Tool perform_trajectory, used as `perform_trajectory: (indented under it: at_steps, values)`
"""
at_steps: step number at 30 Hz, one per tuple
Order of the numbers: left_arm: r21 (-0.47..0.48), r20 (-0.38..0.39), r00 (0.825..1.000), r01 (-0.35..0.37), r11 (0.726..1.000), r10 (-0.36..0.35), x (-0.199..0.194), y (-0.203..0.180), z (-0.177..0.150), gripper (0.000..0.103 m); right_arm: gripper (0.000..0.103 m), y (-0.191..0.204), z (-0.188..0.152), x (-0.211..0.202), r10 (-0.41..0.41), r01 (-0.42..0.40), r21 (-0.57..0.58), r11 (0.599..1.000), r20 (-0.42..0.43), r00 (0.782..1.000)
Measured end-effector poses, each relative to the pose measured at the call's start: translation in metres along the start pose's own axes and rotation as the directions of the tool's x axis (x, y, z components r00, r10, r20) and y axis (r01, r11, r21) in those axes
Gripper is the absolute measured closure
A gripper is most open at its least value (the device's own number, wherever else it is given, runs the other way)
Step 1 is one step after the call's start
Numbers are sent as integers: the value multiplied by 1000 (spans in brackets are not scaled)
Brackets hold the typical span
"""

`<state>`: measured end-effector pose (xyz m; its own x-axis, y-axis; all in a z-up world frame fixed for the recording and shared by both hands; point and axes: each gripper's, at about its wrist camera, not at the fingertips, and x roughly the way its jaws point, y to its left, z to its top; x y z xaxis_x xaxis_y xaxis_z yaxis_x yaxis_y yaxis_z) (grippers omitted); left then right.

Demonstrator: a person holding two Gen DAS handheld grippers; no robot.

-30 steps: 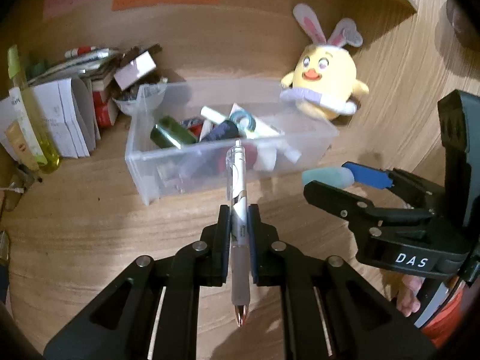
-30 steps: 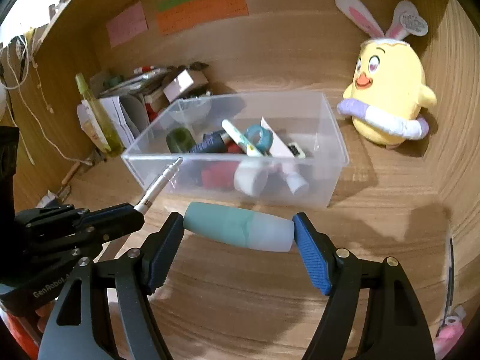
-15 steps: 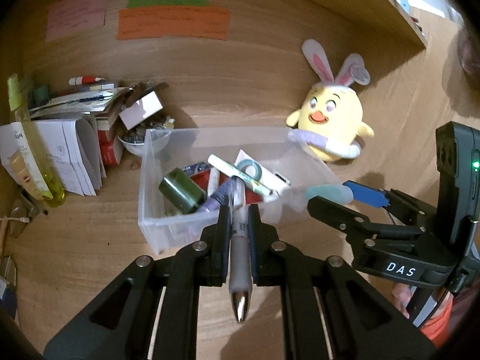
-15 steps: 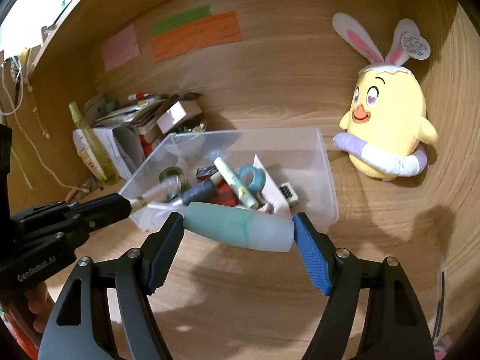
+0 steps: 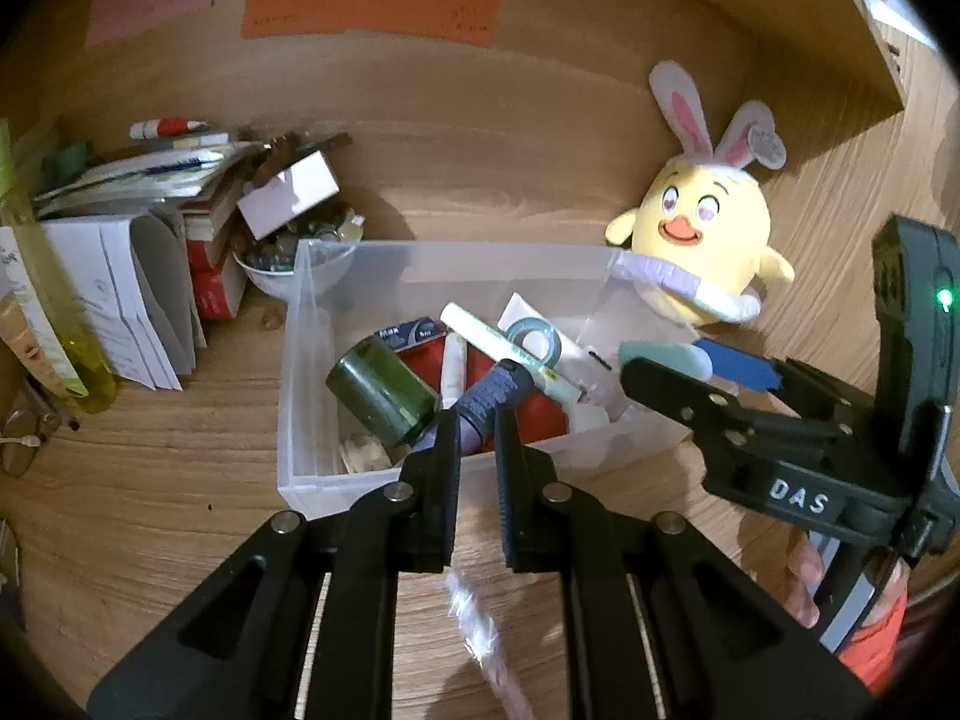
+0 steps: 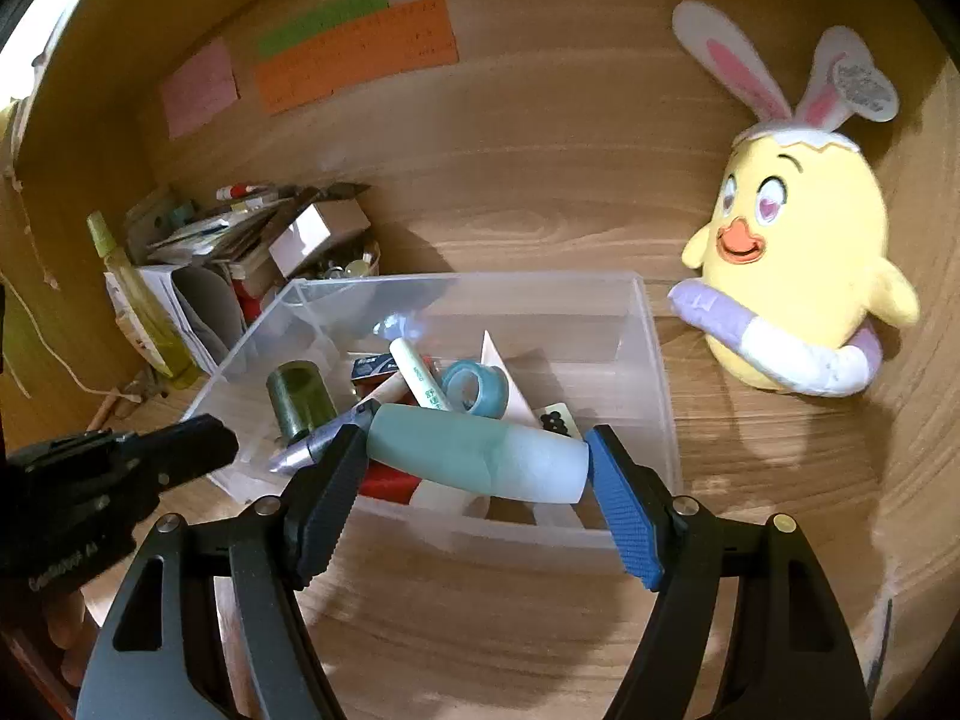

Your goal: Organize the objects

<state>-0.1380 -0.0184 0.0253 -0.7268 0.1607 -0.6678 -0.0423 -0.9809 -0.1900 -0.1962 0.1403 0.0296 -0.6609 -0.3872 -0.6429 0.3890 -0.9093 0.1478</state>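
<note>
The left gripper (image 5: 474,438) is hovering over the near wall of the clear plastic storage bin (image 5: 312,360), its jaws drawn close together with nothing pinched between them; a blurred translucent pen (image 5: 480,642) is showing below them, loose over the wooden surface (image 5: 150,480) in front of the bin. The right gripper (image 6: 474,468) is pinching a mint-green and frosted-white cylindrical tube (image 6: 480,459) crosswise by its two ends, holding it above the bin's near edge. Inside the bin are lying a dark green cylindrical jar (image 5: 381,390), a white marker with green print (image 5: 510,354), a teal roll of tape (image 6: 474,387) and a dark blue tube (image 5: 489,399), among other small things. A yellow plush chick with bunny ears (image 6: 798,276) is sitting just right of the bin. A stack of papers and boxes (image 5: 150,228) is standing to the bin's left.
</note>
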Motion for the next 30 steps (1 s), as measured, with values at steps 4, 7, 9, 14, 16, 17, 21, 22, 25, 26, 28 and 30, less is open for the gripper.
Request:
perform_trajectory:
  at_steps: [4,7,9,14,16,17,21,22,25,26,28,30]
  values:
    - [-3,-8,1000,7,1000,-7,-4,3,-6,92,32,-1,1,10,-1,1,-2,1000,-24,1000]
    - [15,-11,1000,0,1000,1,-14,4,-12,72,32,-2,2,16,-3,3,-4,1000,-39,999]
    - [30,-15,1000,-16,999,17,-20,5,-20,55,32,-1,3,21,-4,4,0,1000,-48,999]
    - [27,-102,994,-25,999,27,-17,9,-51,50,32,-1,3,30,-11,11,-2,1000,-65,998]
    - [25,-157,987,-18,1000,22,-11,8,-66,50,32,1,3,32,-14,13,-5,1000,-69,997]
    - [29,-185,983,-17,999,22,-7,7,-74,50,32,1,3,34,-13,13,-6,1000,-73,997]
    - [76,-247,967,-46,996,64,5,-4,-97,50,32,4,2,37,-18,17,-15,1000,-77,997]
    - [97,-234,969,-64,993,85,4,-7,-99,50,32,5,2,38,-15,14,-18,1000,-77,997]
    - [142,-220,967,-101,985,131,4,-19,-103,52,31,7,1,39,-18,16,-27,1000,-83,996]
    - [152,-209,968,-107,983,137,3,-21,-104,57,31,7,1,38,-19,17,-29,999,-84,996]
    - [159,-206,969,-101,982,133,2,-23,-105,78,31,6,1,37,-13,11,-24,1000,-87,996]
    - [156,-208,969,-101,983,132,0,-22,-104,82,30,4,1,36,-9,7,-18,1000,-91,996]
